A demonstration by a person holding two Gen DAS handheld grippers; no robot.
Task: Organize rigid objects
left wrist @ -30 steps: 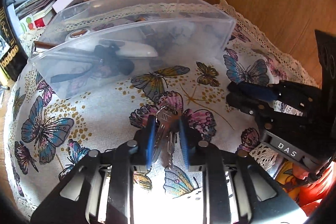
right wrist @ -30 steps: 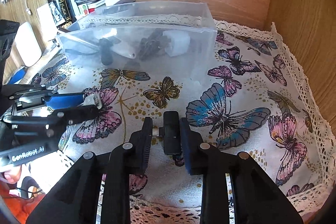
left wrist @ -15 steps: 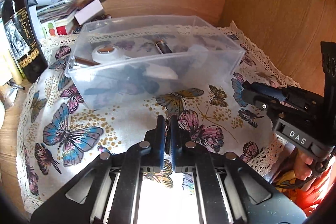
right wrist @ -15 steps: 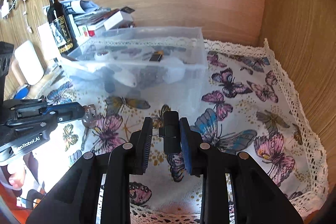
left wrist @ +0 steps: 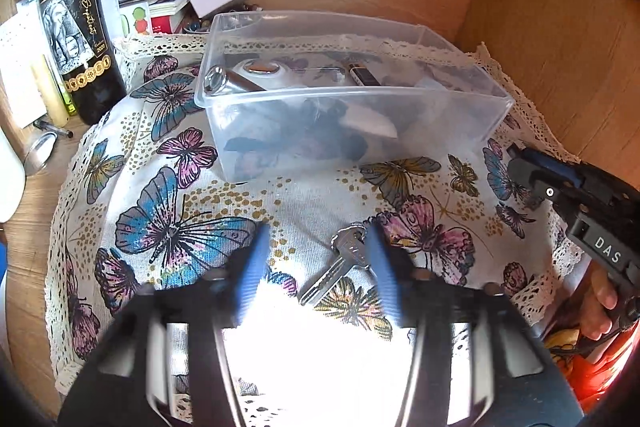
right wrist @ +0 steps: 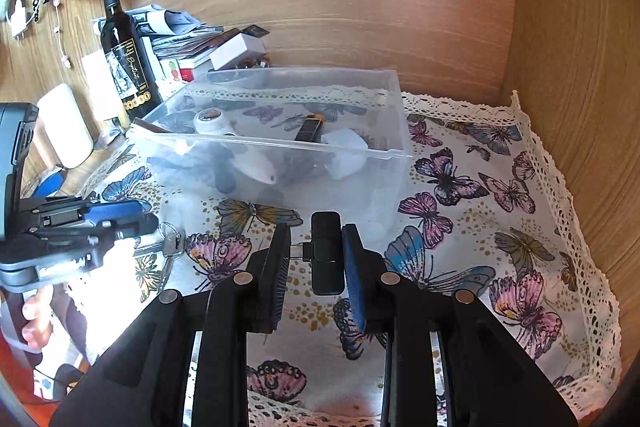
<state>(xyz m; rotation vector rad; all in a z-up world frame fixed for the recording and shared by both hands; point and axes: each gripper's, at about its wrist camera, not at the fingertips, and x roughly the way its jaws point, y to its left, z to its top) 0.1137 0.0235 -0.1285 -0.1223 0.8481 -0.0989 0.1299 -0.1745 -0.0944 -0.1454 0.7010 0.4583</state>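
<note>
Lying loose on the butterfly cloth (left wrist: 304,187) in front of the clear bin (left wrist: 352,95), the key (left wrist: 340,263) has just dropped from the left gripper (left wrist: 316,263), jaws now wide apart, so it needs regrasping, while the right gripper (right wrist: 316,259) stays clamped on its black dongle (right wrist: 326,253).

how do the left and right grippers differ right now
The left gripper has its jaws wide apart; the right gripper is shut on a small black device. The left holds nothing: the keys lie on the butterfly cloth between its fingers. Both have blue pads and hover before the clear bin.
</note>
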